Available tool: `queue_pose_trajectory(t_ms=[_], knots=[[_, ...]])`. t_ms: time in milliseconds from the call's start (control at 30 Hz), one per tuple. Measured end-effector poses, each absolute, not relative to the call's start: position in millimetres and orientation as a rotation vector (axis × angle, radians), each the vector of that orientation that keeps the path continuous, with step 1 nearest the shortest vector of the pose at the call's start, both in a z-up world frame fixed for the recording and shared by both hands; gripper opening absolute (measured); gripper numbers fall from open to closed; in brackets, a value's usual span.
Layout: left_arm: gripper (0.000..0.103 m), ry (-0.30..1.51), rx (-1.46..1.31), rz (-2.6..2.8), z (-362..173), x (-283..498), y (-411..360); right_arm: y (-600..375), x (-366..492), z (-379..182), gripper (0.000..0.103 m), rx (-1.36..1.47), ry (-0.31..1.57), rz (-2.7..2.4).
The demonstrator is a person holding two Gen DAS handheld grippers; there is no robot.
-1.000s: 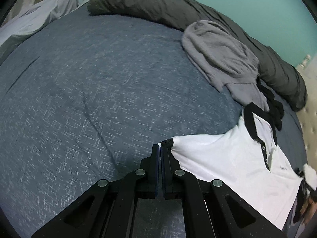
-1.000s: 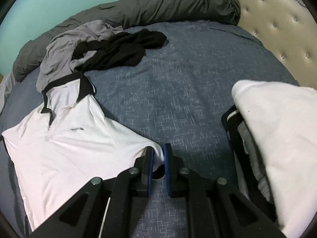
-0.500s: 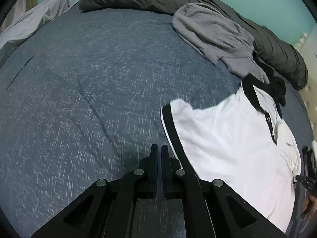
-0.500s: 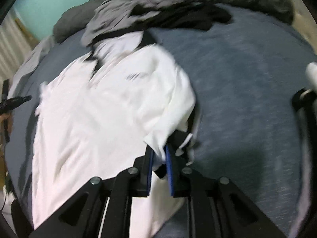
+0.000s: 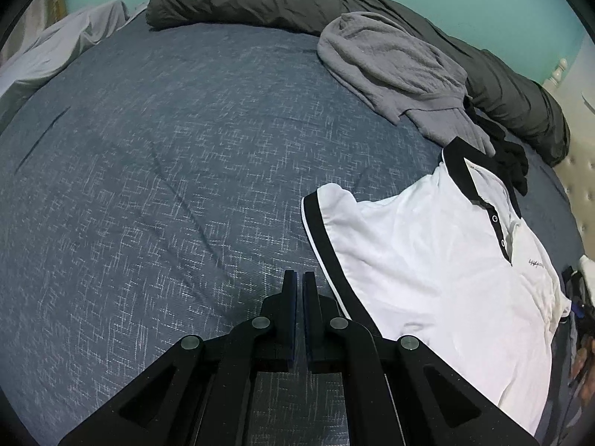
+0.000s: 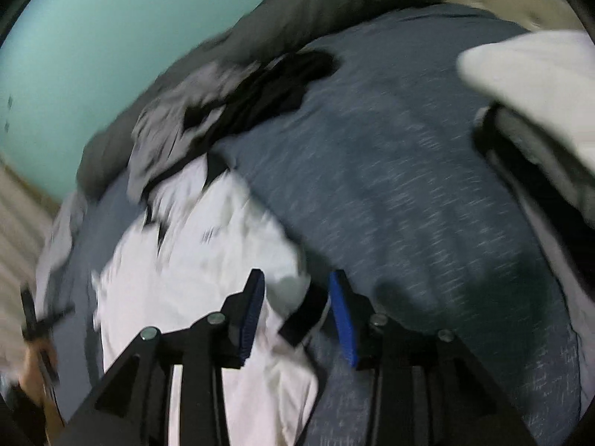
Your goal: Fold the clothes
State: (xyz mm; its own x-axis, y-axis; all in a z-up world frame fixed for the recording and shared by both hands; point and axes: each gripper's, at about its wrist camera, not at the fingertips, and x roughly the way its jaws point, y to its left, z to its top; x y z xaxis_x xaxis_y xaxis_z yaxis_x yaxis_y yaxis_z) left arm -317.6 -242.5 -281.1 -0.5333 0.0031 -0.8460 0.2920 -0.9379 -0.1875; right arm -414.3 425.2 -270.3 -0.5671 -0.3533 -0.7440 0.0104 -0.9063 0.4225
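A white polo shirt [image 5: 438,260] with black collar and black sleeve bands lies face up on the blue-grey bed [image 5: 167,171]. My left gripper [image 5: 299,278] is shut and empty, just left of the shirt's black-banded sleeve [image 5: 323,238]. In the blurred right wrist view my right gripper [image 6: 297,290] is open, its jaws apart, with the shirt's other sleeve [image 6: 297,308] folded over onto the white shirt [image 6: 186,290] and lying loose between the fingers.
A grey garment [image 5: 394,70] and a black garment [image 5: 513,160] lie beyond the collar. A dark rolled duvet [image 5: 282,0] runs along the teal wall. A stack of folded clothes [image 6: 539,104] sits at the right. A padded headboard [image 5: 580,171] bounds the bed.
My left gripper let go of the left sleeve and drew back. My right gripper carried the right sleeve over onto the shirt, then opened and released it.
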Motion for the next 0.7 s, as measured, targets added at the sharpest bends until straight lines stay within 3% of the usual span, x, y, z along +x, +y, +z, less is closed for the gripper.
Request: queue_pose_trajectory(t_ms=[133,267,533,600,700], knots=[[0.003,0.468,1.420,-2.567,-284,-317,-243,438,-430,-278,0.037,1.395,-0.621,-2.619],[0.003,0.475,1.430,-2.564,-290,-317,-241,432,-441,-292,0.037,1.548,-0.529,-2.623],[0.003,0.481,1.456,-2.569,-298,-317,-237,370,-439,-302,0.037,1.525,-0.328,-2.458],[0.003,0.478,1.463,-2.572,-299,-316,-234,367,-437,-304,0.045,1.519,-0.314,-2.456],[0.003,0.471,1.469,-2.579,-299,-315,-232,361,-434,-306,0.047,1.512,-0.293,-2.454]])
